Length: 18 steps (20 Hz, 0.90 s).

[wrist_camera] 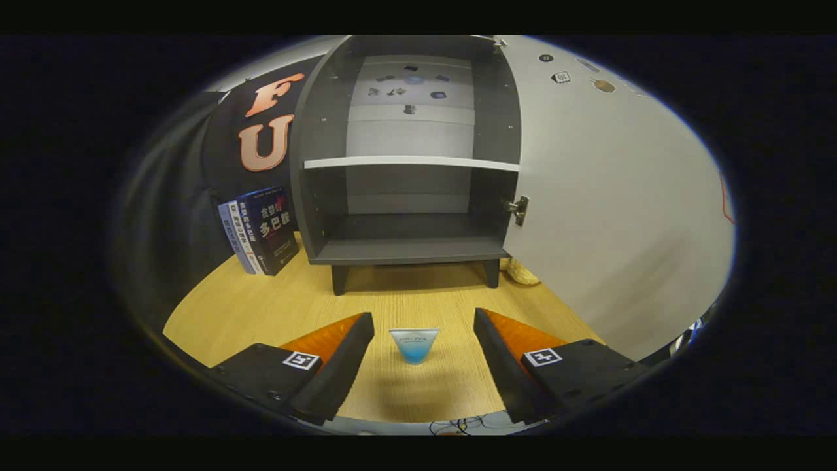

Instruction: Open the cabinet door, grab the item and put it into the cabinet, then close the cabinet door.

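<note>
Wood-grain counter [274,307] carries a dark grey cabinet [405,163] at its far edge, white door [608,209] swung open. My gripper [424,340] is spread wide, holding nothing. I see the small blue-and-white cone-shaped item [414,345] standing between the fingers, near the tips, dead ahead.

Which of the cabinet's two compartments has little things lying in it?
The upper compartment: several small dark items lie there. The lower compartment, under the white shelf, looks bare.
</note>
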Each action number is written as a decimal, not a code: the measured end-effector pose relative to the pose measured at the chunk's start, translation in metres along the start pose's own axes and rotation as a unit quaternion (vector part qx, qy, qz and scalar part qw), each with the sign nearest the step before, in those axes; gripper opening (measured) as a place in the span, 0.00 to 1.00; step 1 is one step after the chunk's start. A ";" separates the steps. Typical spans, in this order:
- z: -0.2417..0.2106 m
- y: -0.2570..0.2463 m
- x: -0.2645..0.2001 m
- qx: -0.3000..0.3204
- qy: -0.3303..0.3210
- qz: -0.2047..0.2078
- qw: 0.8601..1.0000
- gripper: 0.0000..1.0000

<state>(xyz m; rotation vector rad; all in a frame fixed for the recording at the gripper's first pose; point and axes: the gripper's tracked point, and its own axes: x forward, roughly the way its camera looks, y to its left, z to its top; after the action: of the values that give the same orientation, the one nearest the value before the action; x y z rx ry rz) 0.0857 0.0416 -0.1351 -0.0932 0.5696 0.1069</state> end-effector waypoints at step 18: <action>-0.036 0.005 0.014 0.000 0.076 0.014 0.997 0.65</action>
<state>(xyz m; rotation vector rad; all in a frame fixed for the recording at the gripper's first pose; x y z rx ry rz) 0.0774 0.0432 -0.1730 -0.0948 0.7233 0.1283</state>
